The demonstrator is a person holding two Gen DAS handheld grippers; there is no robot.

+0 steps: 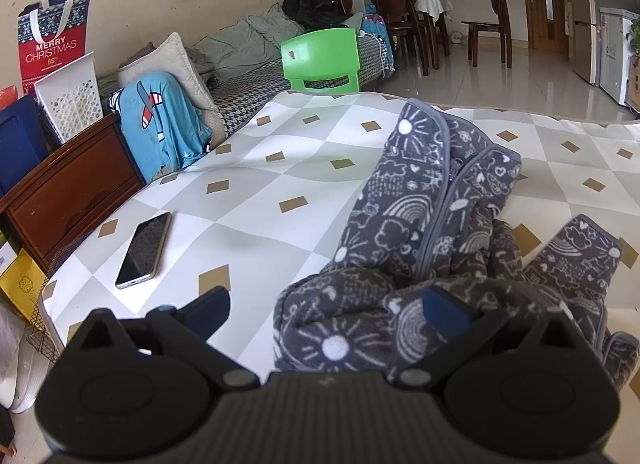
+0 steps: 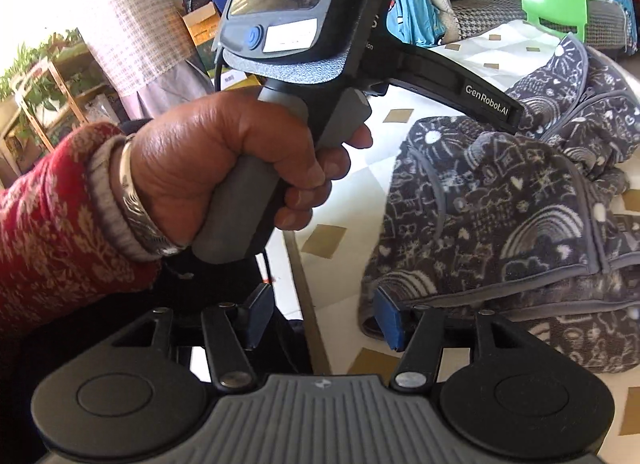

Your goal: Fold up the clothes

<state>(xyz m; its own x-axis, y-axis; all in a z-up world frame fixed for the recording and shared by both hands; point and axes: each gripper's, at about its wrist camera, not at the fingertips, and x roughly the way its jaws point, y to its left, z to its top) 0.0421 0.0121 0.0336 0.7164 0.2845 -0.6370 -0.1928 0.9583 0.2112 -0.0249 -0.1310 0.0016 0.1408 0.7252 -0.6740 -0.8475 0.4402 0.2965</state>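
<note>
Here a grey fleece jacket [image 1: 432, 200] with white doodle print lies crumpled on the worktop [image 1: 256, 184], which wears a grey-and-white diamond cloth. The left tool [image 1: 326, 306] stands with its fingers wide apart just over the jacket's near edge, one finger above a bunched fold, the other over bare cloth. A phone [image 1: 145, 250] lies face up on the worktop, well to the left of the jacket. In the right wrist view, the right tool [image 2: 324, 318] is also spread apart, at the jacket's [image 2: 520, 204] near hem by the worktop's edge. A hand [image 2: 224, 168] in a red patterned sleeve [image 2: 52, 232] grips the left tool's handle beside the jacket.
</note>
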